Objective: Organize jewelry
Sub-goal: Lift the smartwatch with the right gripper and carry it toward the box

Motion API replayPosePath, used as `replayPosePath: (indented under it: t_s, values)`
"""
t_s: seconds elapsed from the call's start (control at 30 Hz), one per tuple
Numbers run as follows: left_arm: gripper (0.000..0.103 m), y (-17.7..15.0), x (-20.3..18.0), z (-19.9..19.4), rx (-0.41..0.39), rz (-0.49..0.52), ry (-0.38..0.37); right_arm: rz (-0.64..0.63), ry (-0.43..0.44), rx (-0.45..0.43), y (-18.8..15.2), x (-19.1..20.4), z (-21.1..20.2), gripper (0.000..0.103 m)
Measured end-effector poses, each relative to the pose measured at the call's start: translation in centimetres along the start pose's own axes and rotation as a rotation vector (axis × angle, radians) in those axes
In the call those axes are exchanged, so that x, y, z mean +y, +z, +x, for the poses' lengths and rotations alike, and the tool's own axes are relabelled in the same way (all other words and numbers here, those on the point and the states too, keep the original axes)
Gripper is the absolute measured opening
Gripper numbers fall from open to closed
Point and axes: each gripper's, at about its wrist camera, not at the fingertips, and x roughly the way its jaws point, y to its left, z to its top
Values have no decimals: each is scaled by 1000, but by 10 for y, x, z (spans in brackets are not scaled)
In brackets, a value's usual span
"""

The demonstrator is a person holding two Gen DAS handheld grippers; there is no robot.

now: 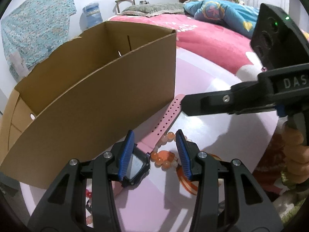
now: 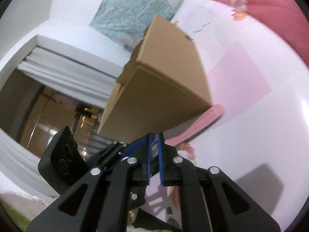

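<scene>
Left claw [image 1: 154, 154]: blue pads apart, hanging tilted down over the jewelry, nothing pinched. Between and beneath the pads, a pink-strapped watch [image 1: 152, 135] lying flat, its dark face just under the left pad, its perforated strap running up and right along the base of the cardboard box [image 1: 96, 89]. Beside the watch face, touching the strap, a coil of peach and orange beads, the bead bracelet [image 1: 164, 154], straddled by the pads; probably lined up for a pick, though which piece is meant cannot be told. More beads, red and pale, half hidden under the left finger.

Right claw [image 2: 154, 154]: pads nearly together with a thin slit showing, nothing visibly clamped; in the left wrist view its black tip reaching in from the right, close over the strap's free end, contact unclear. Person's hand [image 1: 295, 154] wrapped round the handle, rolled to one side.

Box open-topped, seemingly empty, standing just beside the pieces on the pale pink surface, likely the destination. Behind, a bed under a pink cover.
</scene>
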Motion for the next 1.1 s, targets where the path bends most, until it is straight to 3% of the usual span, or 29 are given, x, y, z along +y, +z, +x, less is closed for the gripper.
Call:
replayPosePath:
  t_s: [0.07,0.2,0.53,0.8,0.87,1.1]
  values:
    - [43,3,-4,7,23,18,19,5,-53,-21,-3,1,1,27]
    - [43,9,-12,20,68,42,27,16,-68,-56,-5,-1,-4,34]
    - [42,27,-20,41,127,34,31,31,-74,-85,-7,-5,-1,36]
    - [19,34,-14,43,126,-20,5,26,-75,-99,-11,-11,-10,36]
    - [5,33,-18,37,99,-3,8,21,-82,-103,-12,-8,-9,36]
    - [2,33,-9,7,16,-49,33,2,-103,-113,-11,-8,-18,36]
